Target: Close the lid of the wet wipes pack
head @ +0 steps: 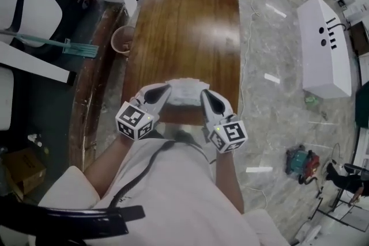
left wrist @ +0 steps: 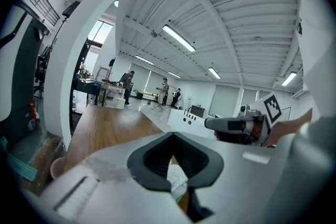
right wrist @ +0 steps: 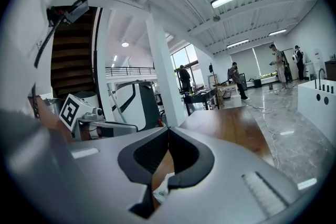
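Observation:
The white wet wipes pack (head: 185, 92) lies at the near edge of the brown wooden table (head: 190, 26). My left gripper (head: 167, 89) is at the pack's left end and my right gripper (head: 204, 94) at its right end, tips pointing inward at it. Whether either touches the pack I cannot tell. In the left gripper view the jaws meet at their tips (left wrist: 172, 135), shut, and a bit of the pack (left wrist: 177, 181) shows below them. In the right gripper view the jaws also meet (right wrist: 168, 128), shut, above a corner of the pack (right wrist: 163, 192). The lid's position is not clear.
A pale cup (head: 123, 40) stands on the ledge left of the table. A long white box (head: 326, 46) sits on the marble floor to the right, with a cable (head: 249, 37) and a small tool (head: 300, 161) nearby. People stand far off (left wrist: 127, 86).

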{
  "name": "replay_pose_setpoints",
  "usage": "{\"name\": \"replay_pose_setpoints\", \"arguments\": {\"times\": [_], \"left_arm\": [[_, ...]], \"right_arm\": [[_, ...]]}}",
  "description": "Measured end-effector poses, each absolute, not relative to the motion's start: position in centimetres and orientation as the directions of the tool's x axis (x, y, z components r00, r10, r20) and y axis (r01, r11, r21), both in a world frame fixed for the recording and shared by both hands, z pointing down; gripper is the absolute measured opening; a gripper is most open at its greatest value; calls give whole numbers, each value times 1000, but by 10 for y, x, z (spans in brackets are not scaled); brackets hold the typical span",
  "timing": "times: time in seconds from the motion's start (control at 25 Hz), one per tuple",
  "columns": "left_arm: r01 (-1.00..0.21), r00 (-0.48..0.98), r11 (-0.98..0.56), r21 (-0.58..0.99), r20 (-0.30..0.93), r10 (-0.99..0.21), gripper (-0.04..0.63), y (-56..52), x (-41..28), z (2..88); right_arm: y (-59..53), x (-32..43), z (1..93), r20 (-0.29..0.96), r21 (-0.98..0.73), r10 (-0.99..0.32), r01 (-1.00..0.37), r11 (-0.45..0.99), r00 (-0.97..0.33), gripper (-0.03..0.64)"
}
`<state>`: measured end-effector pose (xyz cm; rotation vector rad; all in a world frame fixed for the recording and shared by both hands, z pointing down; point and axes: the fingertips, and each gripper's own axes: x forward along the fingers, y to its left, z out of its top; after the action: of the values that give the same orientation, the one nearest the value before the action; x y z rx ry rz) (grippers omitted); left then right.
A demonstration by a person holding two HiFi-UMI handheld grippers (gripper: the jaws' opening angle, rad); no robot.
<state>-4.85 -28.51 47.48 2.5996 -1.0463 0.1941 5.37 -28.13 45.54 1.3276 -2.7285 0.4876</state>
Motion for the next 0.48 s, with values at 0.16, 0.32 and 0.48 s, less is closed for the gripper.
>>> {"name": "replay_pose_setpoints", "arguments": {"times": [0.16, 0.32, 0.48], "left_arm": [[-733, 680, -624, 270, 251, -690, 3, -287, -39, 478], [-772, 634, -574, 273, 272, -724, 3, -287, -32, 486], [-797, 603, -535, 281, 317, -732, 5, -283, -29, 507]], "right_arm": [[-294, 60, 472, 226, -256, -684, -720, 645, -694, 11], [-309, 68, 494, 274, -234, -617, -674, 701, -737, 12], [-320, 68, 509, 302, -244, -547, -617, 748, -781, 30]]}}
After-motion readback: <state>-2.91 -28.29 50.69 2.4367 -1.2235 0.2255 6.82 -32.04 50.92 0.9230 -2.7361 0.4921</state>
